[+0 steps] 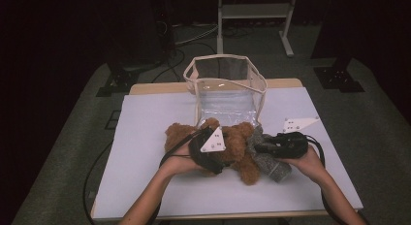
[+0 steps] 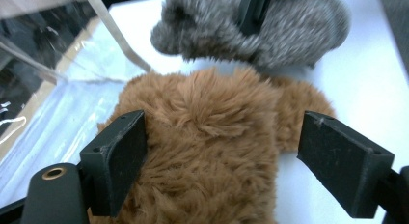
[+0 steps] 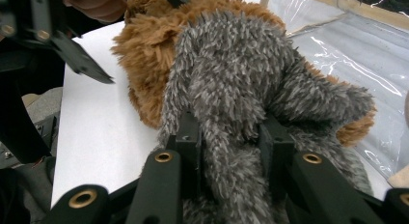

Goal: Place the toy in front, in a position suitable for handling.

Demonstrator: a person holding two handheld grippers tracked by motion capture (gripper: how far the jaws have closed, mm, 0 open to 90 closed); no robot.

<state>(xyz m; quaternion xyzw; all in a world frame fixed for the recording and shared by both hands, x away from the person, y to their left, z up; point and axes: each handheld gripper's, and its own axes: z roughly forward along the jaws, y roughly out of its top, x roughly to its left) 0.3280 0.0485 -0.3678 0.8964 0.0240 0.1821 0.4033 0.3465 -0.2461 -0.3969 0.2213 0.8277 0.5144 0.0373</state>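
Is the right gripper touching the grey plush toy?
Touching. In the right gripper view, the right gripper's black jaws are pressed into the grey plush, pinching its fur between them.

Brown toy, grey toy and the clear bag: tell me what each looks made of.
Brown toy: plush, long soft matte pile. Grey toy: similar plush, its fibres light-tipped. Clear bag: probably thin glossy plastic film, see-through and crinkled with glare, with beige, seemingly fabric, edging.

brown plush bear (image 2: 207,137) | mottled grey plush toy (image 3: 231,84) | clear bag (image 1: 225,89), trim seemingly beige
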